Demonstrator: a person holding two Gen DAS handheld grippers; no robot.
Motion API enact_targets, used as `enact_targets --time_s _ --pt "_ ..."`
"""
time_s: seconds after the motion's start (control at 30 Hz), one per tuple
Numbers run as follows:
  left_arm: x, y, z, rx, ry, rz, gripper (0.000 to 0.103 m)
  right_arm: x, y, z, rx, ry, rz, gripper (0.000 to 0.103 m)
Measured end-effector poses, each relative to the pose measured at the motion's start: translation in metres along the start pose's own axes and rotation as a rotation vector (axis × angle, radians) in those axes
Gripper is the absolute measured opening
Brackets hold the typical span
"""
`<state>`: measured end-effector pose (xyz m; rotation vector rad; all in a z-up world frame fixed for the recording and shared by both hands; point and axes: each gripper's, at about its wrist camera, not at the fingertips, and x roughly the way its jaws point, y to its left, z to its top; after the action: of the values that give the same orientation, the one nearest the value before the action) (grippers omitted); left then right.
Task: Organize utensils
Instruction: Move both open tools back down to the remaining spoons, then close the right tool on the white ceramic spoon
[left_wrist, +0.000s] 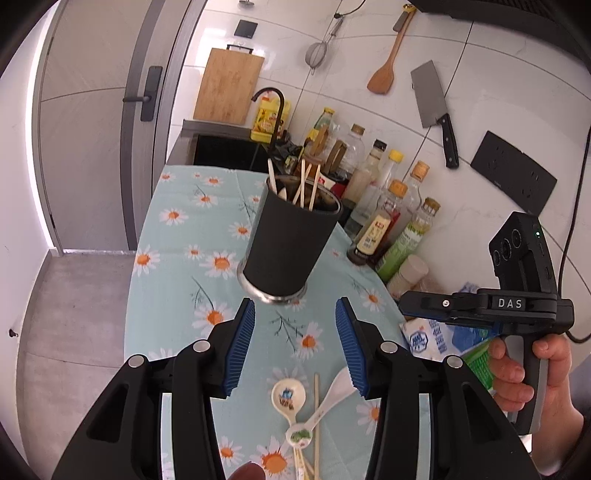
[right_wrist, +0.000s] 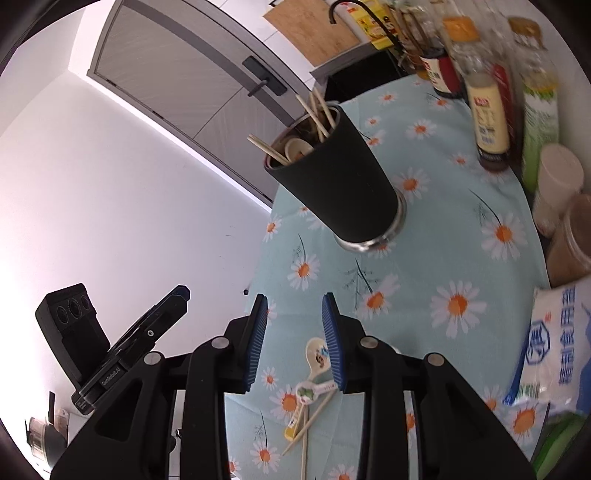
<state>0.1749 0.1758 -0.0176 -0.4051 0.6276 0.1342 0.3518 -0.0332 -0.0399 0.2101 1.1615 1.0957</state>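
Observation:
A black utensil cup (left_wrist: 291, 243) with a steel base stands on the daisy tablecloth (left_wrist: 177, 266); several chopsticks and a spoon stick out of it. It also shows in the right wrist view (right_wrist: 340, 181). Below my open, empty left gripper (left_wrist: 295, 321) lie two ceramic spoons (left_wrist: 288, 398) and loose chopsticks (left_wrist: 316, 413) on the cloth. My right gripper (right_wrist: 295, 314) is open and empty, above the same spoons (right_wrist: 316, 354) and chopsticks (right_wrist: 310, 417). The right gripper's body (left_wrist: 517, 295) shows at the right in the left wrist view.
Sauce and oil bottles (left_wrist: 388, 206) line the wall behind the cup. A salt bag (right_wrist: 557, 347) and jars (right_wrist: 561, 177) lie at the right. A cleaver (left_wrist: 436, 110), wooden spatula (left_wrist: 386, 66) and strainer hang on the wall. A sink with black faucet (left_wrist: 273, 107) is beyond the cloth.

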Motion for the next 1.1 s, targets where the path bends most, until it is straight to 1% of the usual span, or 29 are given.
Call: enact_targets --time_s 0.13,0.3,0.43,0.63,0.7,0.8,0.93,1.1 --pt "0.005 0.012 -0.017 -0.016 0.049 -0.036 0.044 0.004 -0.015 -0.026 0.04 0.025 -0.073 0.032" --pt "0.013 0.024 -0.038 -0.017 0.117 -0.083 0.044 0.007 -0.036 -0.055 0.125 0.041 -0.125 0.032" --pt "0.02 0.03 -0.055 -0.023 0.163 -0.12 0.044 0.012 -0.051 -0.076 0.181 0.045 -0.188 0.032" --pt "0.024 0.041 -0.077 -0.03 0.222 -0.158 0.044 0.02 -0.067 -0.098 0.273 0.047 -0.208 0.032" --pt "0.025 0.045 -0.085 -0.032 0.235 -0.174 0.044 0.023 -0.069 -0.101 0.282 0.049 -0.23 0.032" --pt "0.026 0.047 -0.093 -0.027 0.251 -0.213 0.044 0.024 -0.071 -0.105 0.299 0.037 -0.241 0.032" --pt "0.027 0.041 -0.102 0.007 0.268 -0.258 0.044 0.029 -0.072 -0.105 0.321 0.014 -0.226 0.032" --pt "0.029 0.047 -0.11 -0.018 0.276 -0.268 0.044 0.038 -0.074 -0.096 0.346 0.004 -0.209 0.032"
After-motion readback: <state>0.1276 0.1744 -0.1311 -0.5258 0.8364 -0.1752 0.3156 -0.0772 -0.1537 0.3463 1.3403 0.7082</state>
